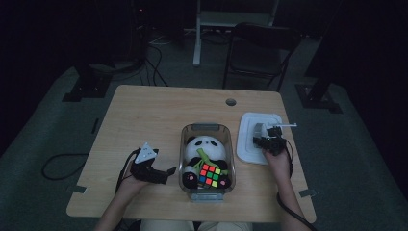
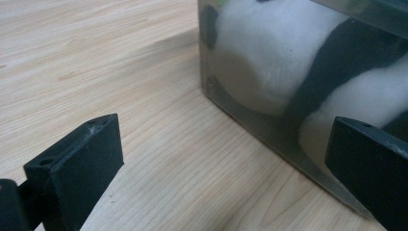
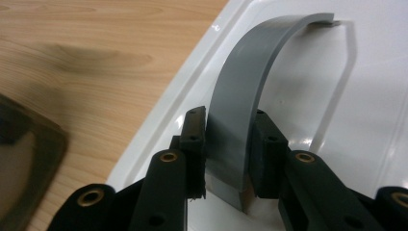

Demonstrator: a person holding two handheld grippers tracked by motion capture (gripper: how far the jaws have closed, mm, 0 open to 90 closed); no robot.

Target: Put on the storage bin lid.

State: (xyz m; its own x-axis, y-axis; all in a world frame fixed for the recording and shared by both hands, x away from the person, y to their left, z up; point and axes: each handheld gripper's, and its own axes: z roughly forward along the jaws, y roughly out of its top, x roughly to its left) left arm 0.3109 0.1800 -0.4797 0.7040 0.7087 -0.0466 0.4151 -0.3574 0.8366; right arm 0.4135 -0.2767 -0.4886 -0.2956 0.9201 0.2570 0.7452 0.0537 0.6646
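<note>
A clear plastic bin (image 1: 183, 144) stands on the wooden table, holding a panda plush (image 1: 203, 146) and a colourful puzzle cube (image 1: 210, 175). To its right is the white lid (image 1: 250, 144) with a curved grey handle (image 1: 260, 130). My right gripper (image 1: 268, 140) is shut on that handle: in the right gripper view both pads (image 3: 195, 139) press the grey strap (image 3: 250, 82) above the lid (image 3: 365, 96). I cannot tell whether the lid rests on the table. My left gripper (image 1: 166, 174) sits just left of the bin, open (image 2: 223, 144), with the bin wall (image 2: 250, 115) and panda (image 2: 279, 53) ahead.
A cable hole (image 1: 231, 102) lies in the far part of the tabletop (image 1: 159, 110). A dark chair (image 1: 260, 53) and a white stand (image 1: 197, 33) are beyond the table. The bin corner (image 3: 29, 159) is left of the lid.
</note>
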